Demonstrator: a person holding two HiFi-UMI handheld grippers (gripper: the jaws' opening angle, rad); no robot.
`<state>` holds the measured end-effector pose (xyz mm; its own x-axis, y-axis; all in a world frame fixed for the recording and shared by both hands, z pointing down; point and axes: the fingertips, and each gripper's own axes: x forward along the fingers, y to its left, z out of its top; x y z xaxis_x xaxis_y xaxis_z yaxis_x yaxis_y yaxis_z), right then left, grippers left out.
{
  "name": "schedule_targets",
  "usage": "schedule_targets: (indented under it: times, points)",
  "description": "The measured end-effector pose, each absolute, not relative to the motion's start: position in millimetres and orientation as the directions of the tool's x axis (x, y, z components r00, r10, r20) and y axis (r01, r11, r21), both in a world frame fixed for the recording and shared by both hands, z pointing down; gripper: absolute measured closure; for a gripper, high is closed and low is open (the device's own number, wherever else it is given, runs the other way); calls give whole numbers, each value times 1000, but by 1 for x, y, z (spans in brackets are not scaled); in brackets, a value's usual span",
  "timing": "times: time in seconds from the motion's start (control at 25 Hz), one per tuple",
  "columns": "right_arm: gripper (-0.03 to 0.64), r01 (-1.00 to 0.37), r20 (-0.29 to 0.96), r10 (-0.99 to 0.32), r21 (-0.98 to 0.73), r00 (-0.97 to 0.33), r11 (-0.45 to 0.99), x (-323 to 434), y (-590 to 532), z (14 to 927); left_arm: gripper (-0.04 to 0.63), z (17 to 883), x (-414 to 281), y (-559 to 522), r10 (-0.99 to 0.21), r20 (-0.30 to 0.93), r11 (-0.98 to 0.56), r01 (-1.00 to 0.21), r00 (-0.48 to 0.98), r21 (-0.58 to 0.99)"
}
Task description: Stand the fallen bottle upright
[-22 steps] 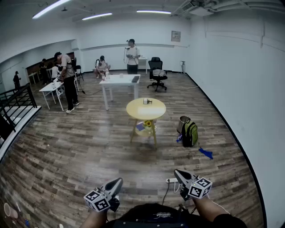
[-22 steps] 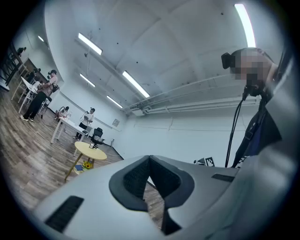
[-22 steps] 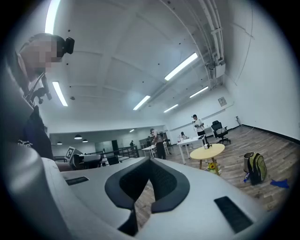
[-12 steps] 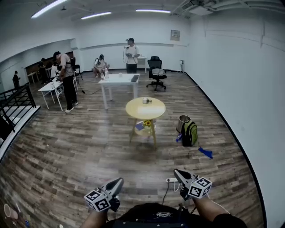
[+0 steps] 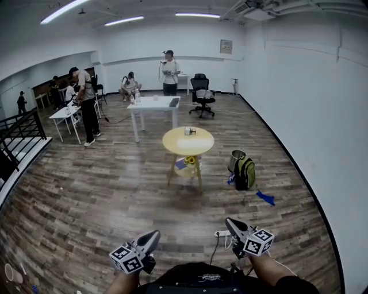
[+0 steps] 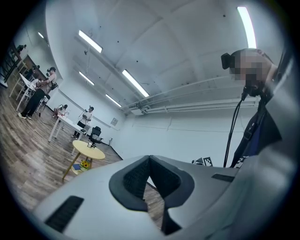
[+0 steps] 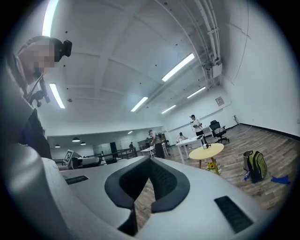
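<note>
The right hand-held gripper (image 7: 150, 163) has its jaws together and empty, a round yellow table (image 7: 206, 151) far beyond.

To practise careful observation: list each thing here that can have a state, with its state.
Left claw: shut, empty.
Right claw: shut, empty.
Yellow table: upright, small item on top.
Backpack: upright on the floor.
Ceiling lights: on.

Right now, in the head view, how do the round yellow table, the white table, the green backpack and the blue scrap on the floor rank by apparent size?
1. Round yellow table and white table: about alike; the yellow one is nearer, so unranked.
2. Green backpack.
3. Blue scrap.
</note>
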<state>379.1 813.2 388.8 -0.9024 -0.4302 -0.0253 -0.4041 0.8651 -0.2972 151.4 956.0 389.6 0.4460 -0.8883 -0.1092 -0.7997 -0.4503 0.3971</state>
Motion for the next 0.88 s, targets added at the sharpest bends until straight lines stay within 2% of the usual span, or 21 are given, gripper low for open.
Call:
schedule_targets:
  times: [0.56,0.88]
  points:
    - [612,-387,-26,-413,-298,-910,873,357,816,385,585,389,134,961,-891,-121,-446,-796,438,410]
    - [612,-388,-48,-411,-243,-911,889,304,824,372,585,393,76,984,-897,-128,-437,-806,423,400]
